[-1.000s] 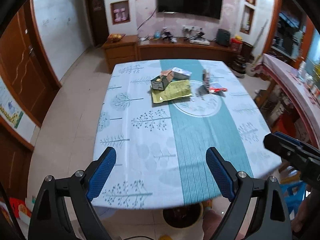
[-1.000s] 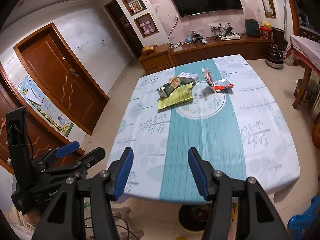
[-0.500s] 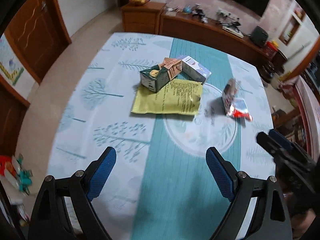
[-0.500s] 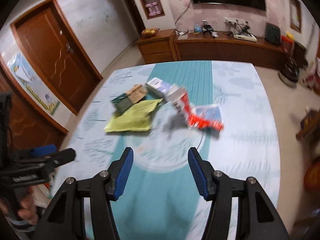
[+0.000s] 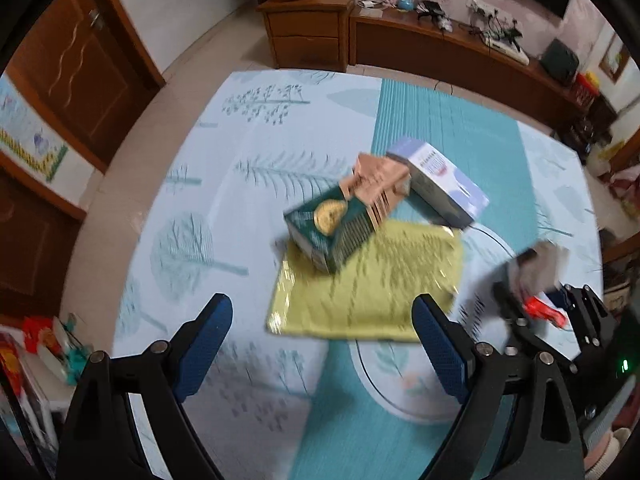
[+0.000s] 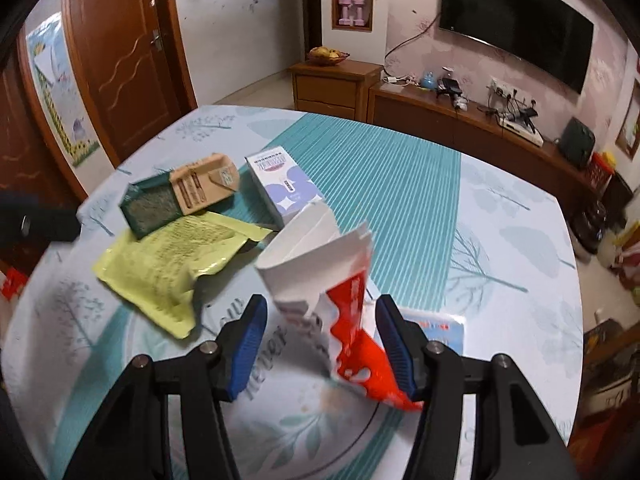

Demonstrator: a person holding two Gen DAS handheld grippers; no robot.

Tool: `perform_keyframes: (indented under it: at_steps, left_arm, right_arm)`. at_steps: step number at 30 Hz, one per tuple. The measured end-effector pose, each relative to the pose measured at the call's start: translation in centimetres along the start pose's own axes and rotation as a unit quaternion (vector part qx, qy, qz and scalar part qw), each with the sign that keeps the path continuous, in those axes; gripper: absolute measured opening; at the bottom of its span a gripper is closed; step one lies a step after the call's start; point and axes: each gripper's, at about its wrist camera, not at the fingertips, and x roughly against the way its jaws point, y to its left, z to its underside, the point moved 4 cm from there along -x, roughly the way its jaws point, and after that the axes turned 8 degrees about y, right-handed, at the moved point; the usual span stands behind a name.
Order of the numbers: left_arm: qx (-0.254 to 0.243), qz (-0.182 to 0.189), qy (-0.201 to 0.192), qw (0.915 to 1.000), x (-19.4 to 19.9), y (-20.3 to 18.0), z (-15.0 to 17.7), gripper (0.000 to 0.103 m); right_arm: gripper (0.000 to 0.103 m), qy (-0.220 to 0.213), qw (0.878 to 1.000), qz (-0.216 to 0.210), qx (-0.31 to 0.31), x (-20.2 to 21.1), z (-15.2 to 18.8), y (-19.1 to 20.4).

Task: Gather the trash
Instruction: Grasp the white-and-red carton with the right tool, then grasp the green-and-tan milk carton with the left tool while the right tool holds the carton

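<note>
Trash lies mid-table: a yellow-green foil pouch (image 5: 372, 284) (image 6: 172, 264), a green and tan carton (image 5: 340, 220) (image 6: 180, 196) on its far edge, a white and purple box (image 5: 440, 184) (image 6: 284, 184), and a torn red and white wrapper (image 6: 340, 288) (image 5: 540, 280). My left gripper (image 5: 324, 344) is open just short of the pouch's near edge. My right gripper (image 6: 320, 340) is open with the wrapper standing between its jaws, not clamped; it also shows in the left wrist view (image 5: 552, 332).
The table wears a pale tree-print cloth with a teal stripe (image 6: 392, 184). A wooden cabinet (image 6: 336, 84) and TV bench (image 6: 480, 124) stand against the far wall. A brown door (image 6: 116, 52) is at the left. Floor clutter (image 5: 44, 340) lies left of the table.
Both grippers have moved forward over the table toward the trash. The left now reaches the pouch's edge; the right now straddles the red and white wrapper. Both stay open.
</note>
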Motion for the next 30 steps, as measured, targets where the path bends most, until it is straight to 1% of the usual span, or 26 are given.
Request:
perform_keyframes:
  at_steps: [1,3,4,5,10,14,19,20,23,24,25,26,27,29,30]
  left_arm:
    - [-0.011,-0.008,0.003,0.9999,-0.5,-0.1,-0.9,0.090]
    - [-0.028,-0.018,0.005,0.9994,-1.1,-0.3,-2.2,0.090]
    - [-0.034,-0.019,0.009,0.9992,-1.4,-0.3,-2.7,0.090]
    - [-0.045,-0.018,0.015,0.9987,-1.8,-0.5,-3.4,0.090]
    - [-0.089,-0.028,0.032,0.9951,-3.5,-1.3,-6.2,0.090]
    - [-0.105,-0.016,0.061,0.9925,-5.5,-1.9,-7.7,0.090]
    - [-0.106,0.002,0.096,0.9898,-8.2,-2.5,-8.9,0.090]
    - [-0.105,0.006,0.101,0.9892,-8.6,-2.6,-9.0,0.089]
    - [-0.105,0.016,0.118,0.9873,-9.8,-2.8,-9.1,0.069]
    - [-0.103,0.020,0.123,0.9868,-10.0,-2.8,-9.1,0.069]
    - [-0.102,0.020,0.120,0.9874,-10.1,-2.8,-9.0,0.067]
    - [-0.103,0.019,0.113,0.9881,-9.9,-2.9,-9.0,0.057]
    - [-0.104,0.020,0.112,0.9881,-9.8,-3.0,-9.0,0.044]
    - [-0.093,0.025,0.111,0.9892,-9.6,-2.9,-8.7,0.037]
    - [-0.087,0.026,0.108,0.9900,-9.4,-2.7,-8.7,0.036]
  right_arm:
    - [0.034,0.000,1.000,0.002,0.006,-0.3,-0.1,0.0]
    - [0.033,-0.001,1.000,-0.006,0.007,-0.6,-0.5,-0.4]
    - [0.030,-0.003,1.000,-0.018,0.003,-0.5,-0.7,-0.6]
    - [0.025,-0.003,1.000,-0.029,-0.004,-0.4,-1.0,-0.9]
    - [0.024,0.004,0.994,-0.093,-0.059,0.0,-3.1,-3.1]
    - [0.024,0.015,0.983,-0.143,-0.111,-0.3,-4.5,-4.4]
    - [0.024,0.016,0.978,-0.159,-0.133,-0.6,-5.0,-4.9]
    - [0.024,0.016,0.978,-0.160,-0.134,-0.6,-5.0,-4.9]
    - [0.024,0.018,0.976,-0.166,-0.137,-0.7,-4.7,-5.0]
    - [0.024,0.019,0.976,-0.167,-0.137,-0.6,-4.5,-5.0]
    - [0.024,0.019,0.976,-0.167,-0.136,-0.7,-4.4,-5.0]
    - [0.023,0.020,0.976,-0.167,-0.136,-0.7,-4.3,-5.1]
    - [0.023,0.020,0.976,-0.168,-0.137,-0.6,-4.1,-5.1]
    - [0.022,0.019,0.976,-0.169,-0.138,-0.4,-3.9,-5.2]
    - [0.022,0.018,0.976,-0.170,-0.138,-0.2,-3.8,-5.2]
